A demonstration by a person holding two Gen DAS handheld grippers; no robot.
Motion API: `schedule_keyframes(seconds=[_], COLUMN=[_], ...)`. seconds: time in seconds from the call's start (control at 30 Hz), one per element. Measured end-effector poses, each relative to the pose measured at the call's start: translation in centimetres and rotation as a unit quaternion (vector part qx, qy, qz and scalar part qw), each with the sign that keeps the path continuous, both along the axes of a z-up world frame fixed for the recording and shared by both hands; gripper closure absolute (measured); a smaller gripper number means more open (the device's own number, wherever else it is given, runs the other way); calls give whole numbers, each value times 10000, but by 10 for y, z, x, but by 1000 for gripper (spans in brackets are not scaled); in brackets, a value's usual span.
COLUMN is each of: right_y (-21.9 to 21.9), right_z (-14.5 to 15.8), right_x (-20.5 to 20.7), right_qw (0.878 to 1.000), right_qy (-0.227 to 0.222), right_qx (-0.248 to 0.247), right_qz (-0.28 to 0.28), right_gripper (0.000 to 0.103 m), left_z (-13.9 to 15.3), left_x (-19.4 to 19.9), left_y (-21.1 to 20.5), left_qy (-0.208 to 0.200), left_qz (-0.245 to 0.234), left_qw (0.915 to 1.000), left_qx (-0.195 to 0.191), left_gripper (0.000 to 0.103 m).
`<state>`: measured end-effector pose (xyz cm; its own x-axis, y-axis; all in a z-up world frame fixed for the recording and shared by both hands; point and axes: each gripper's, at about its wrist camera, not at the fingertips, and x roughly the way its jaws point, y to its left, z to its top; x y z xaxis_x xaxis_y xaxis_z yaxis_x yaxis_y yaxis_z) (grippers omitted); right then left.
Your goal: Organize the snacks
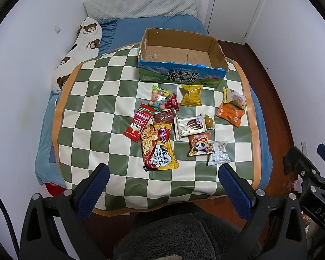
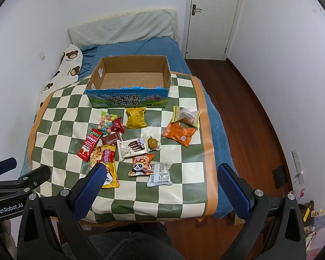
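Both idle: left gripper (image 1: 163, 186) and right gripper (image 2: 161, 184) hang over the near edge, fingers spread, nothing held. Loose snack packets (image 1: 185, 125) are scattered across the green-white checkered mat (image 1: 93, 112); the open-topped cardboard milk carton box (image 2: 127, 96) behind them is empty, probably the bin.

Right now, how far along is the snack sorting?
Done: nothing; the cardboard box is empty. In hand: nothing; the left gripper and right gripper are both open, short of the snacks. Left: every packet, from the noodle pack to the orange packet, lies on the checked mat.
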<state>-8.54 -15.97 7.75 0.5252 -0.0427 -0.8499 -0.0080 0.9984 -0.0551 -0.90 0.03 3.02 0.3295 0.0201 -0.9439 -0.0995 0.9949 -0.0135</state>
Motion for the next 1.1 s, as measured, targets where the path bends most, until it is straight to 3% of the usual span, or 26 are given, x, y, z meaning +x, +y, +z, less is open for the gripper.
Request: schedule_keyframes(seconds=[0.9, 1.1], right_y=[-1, -2], right_z=[1, -7], right_x=[-2, 2], right_qw=[10000, 10000], right_qy=[6, 45], right_qx=[1, 3], right_qz=[-46, -76], right_gripper=[0, 0], left_z=[1, -18], left_x=[-4, 5], left_y=[-5, -2], left_qy=[-99, -144], left_qz=[-43, 107], left_qw=[9999, 9998], left_qx=[39, 130], left_gripper=[0, 0])
